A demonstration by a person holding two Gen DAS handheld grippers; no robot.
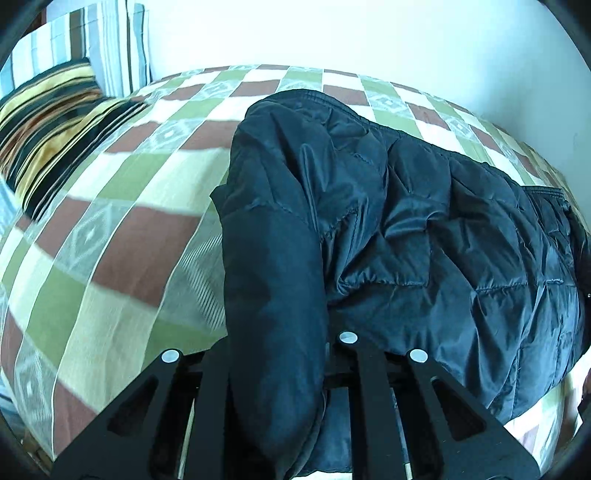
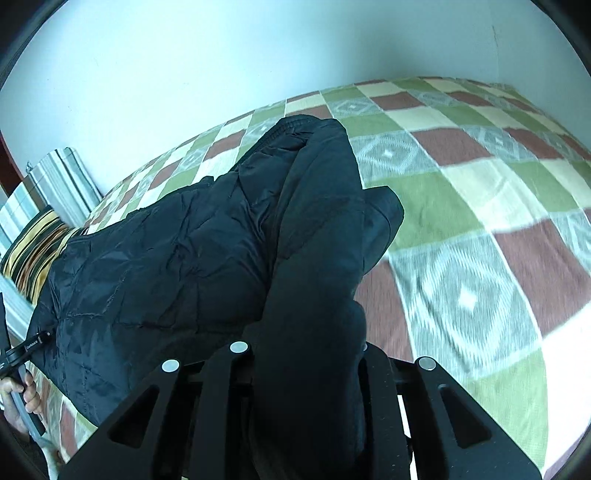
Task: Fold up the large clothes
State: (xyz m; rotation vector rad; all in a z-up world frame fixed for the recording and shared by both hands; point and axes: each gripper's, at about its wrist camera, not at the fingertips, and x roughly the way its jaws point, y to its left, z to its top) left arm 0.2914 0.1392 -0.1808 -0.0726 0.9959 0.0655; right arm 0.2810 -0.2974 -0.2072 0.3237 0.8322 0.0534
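Bedspread (image 1: 122, 221) in a check of green, brown, cream and grey diamond squares covers the bed; a plain pale wall (image 1: 332, 33) rises directly behind it. At the left end, a black-and-gold striped pillow (image 1: 48, 125) lies on the bed, with blue-and-white striped cushions (image 1: 110, 44) leaning on the wall behind it.

Dark navy quilted puffer jacket (image 1: 424, 229) lies across the middle of the bed, crumpled, its elastic hem toward the wall. Left hand-held gripper (image 1: 277, 369): jaws narrow, clamped on a smooth fold of the jacket that rises between the fingers. Right hand-held gripper (image 2: 306, 376): likewise narrow, pinching a thick fold of the jacket (image 2: 166, 258), which stands up in a ridge toward the wall.

Left wrist view alone shows the pillow close up and the jacket's far right edge with a zip line. Right wrist view alone shows a long open run of bedspread (image 2: 480, 221) to the right of the jacket, blurred near the lens, and at the lower left edge a person's hand (image 2: 22, 398) gripping the handle of the other device.
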